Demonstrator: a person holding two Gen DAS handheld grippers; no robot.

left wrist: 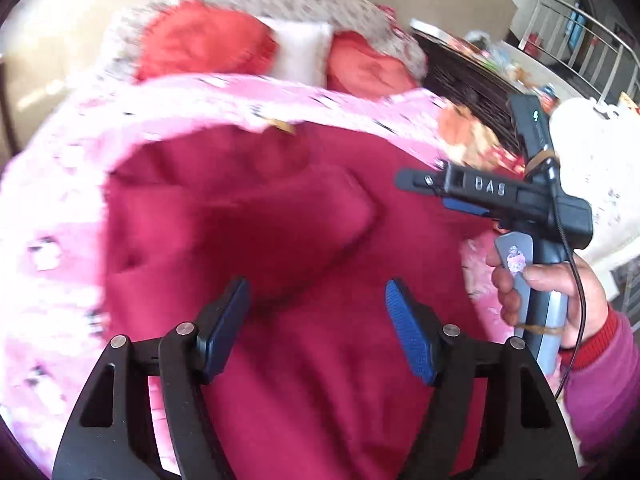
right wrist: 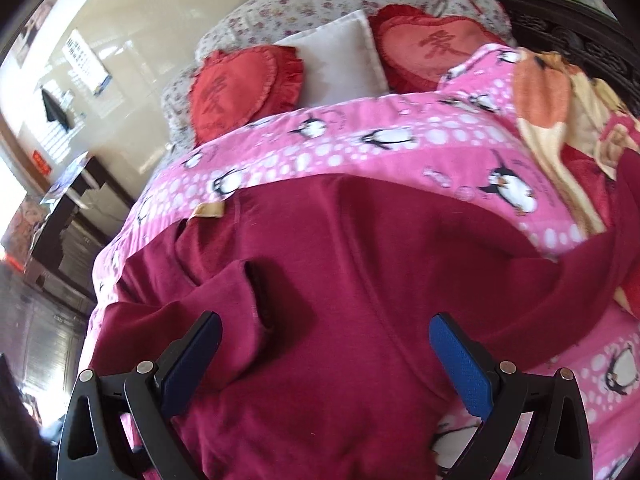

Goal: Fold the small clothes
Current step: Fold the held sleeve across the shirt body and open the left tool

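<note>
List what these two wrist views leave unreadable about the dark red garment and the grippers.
- Dark red garment: its near hem runs off the bottom edge in both views, behind the gripper frames.
- Its right sleeve end: cut off by the right wrist view's right edge.
- Left wrist view: motion blur smears the folds.
- Right gripper, seen from the left wrist: side-on, so its opening is unclear there.
- Left gripper: contact with the cloth is unclear.

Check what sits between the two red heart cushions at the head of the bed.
A white pillow lies between the left heart cushion and the right heart cushion, clearest in the right wrist view; the left wrist view shows it blurred.
</note>
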